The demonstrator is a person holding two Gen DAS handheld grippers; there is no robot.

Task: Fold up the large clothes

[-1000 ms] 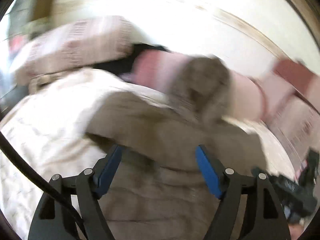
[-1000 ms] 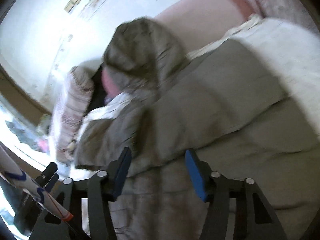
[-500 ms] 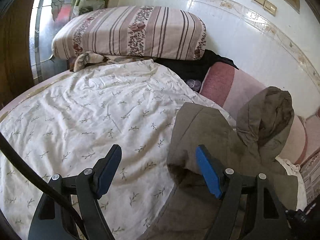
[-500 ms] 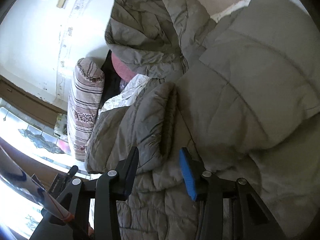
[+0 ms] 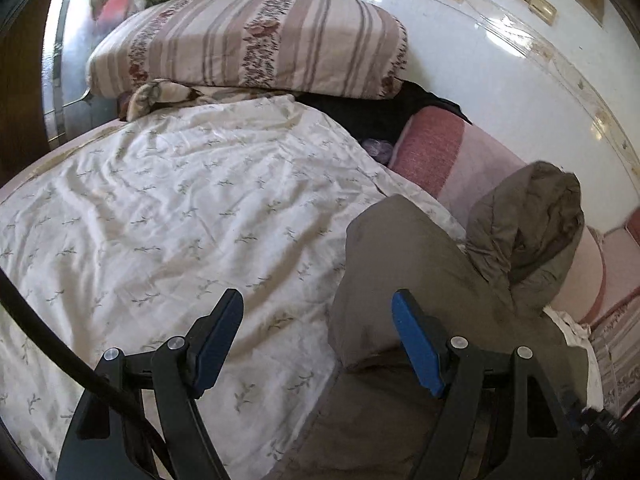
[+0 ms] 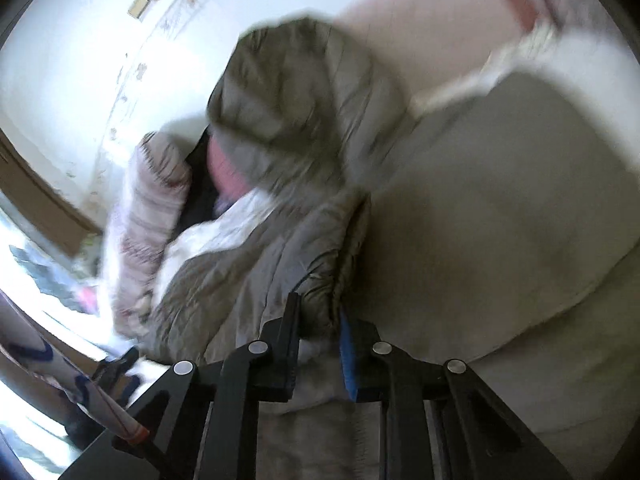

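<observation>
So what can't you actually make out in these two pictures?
- Right wrist view: motion blur smears the olive-grey hooded puffer jacket and the striped floral pillow.
- Right wrist view: the right gripper has closed on a jacket fold; its pads hide how much cloth they hold.
- Left wrist view: the open left gripper and the lower edge cut off the jacket's hem.

White sheet (image 5: 168, 216) with small leaf print covers the bed, wrinkled. Striped floral pillow (image 5: 248, 42) at the head end, by the window (image 5: 68, 44). Dark cloth (image 5: 372, 114) just below it. Pink bolster (image 5: 452, 156) along the wall-side edge. Light switches (image 5: 530, 0) on the white wall (image 5: 500, 76).
</observation>
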